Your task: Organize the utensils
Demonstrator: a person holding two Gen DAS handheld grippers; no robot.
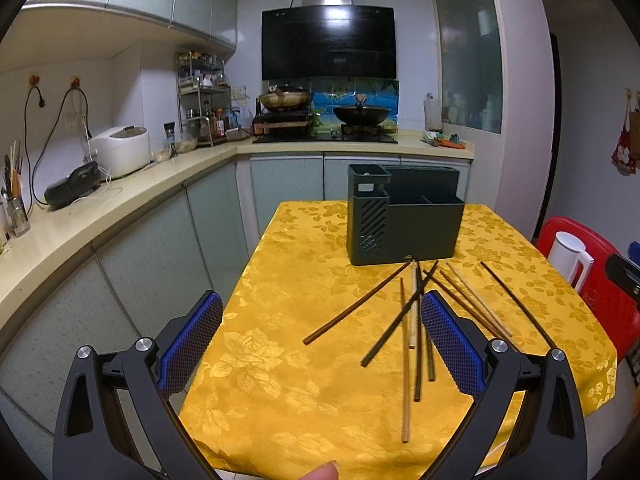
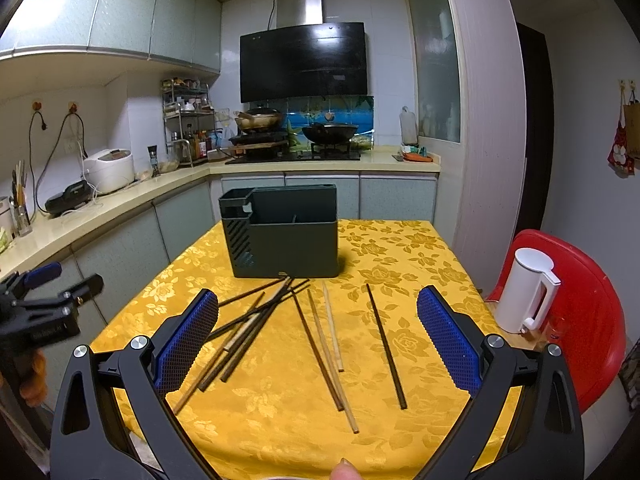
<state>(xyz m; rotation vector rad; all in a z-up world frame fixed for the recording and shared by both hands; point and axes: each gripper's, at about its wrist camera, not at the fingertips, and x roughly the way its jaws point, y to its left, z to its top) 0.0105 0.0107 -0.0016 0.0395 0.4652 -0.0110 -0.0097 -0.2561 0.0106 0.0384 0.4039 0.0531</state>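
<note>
My landmark is the dark green utensil holder [image 2: 284, 236], a boxy plastic caddy standing upright on the table's yellow cloth [image 2: 400, 264], which is glossy and woven with a rose pattern. The holder has a tall slotted section on its left end with diagonal vents, and a lower open bin beside it split by a divider; I can see nothing in it.

In front of the holder lie the chopsticks [image 2: 320, 340], loose on the cloth, thin straight sticks, some dark brown or black, some pale bamboo. I count about ten; the left ones cross each other in a pile [image 2: 248, 328], so the count is not sure. Three or four lie spread apart to the right, and one black stick [image 2: 386, 346] lies alone farthest right.

My right gripper [image 2: 318, 332] hangs above the sticks, its blue ribbed pads spread wide, holding nothing. My left gripper [image 1: 322, 338] is likewise wide open and empty, nearer the table's left edge.

Right of the holder, off the table, a white kettle [image 2: 528, 292] sits on a red plastic stool [image 2: 592, 320]. Behind the holder run pale cabinets and a counter.
</note>
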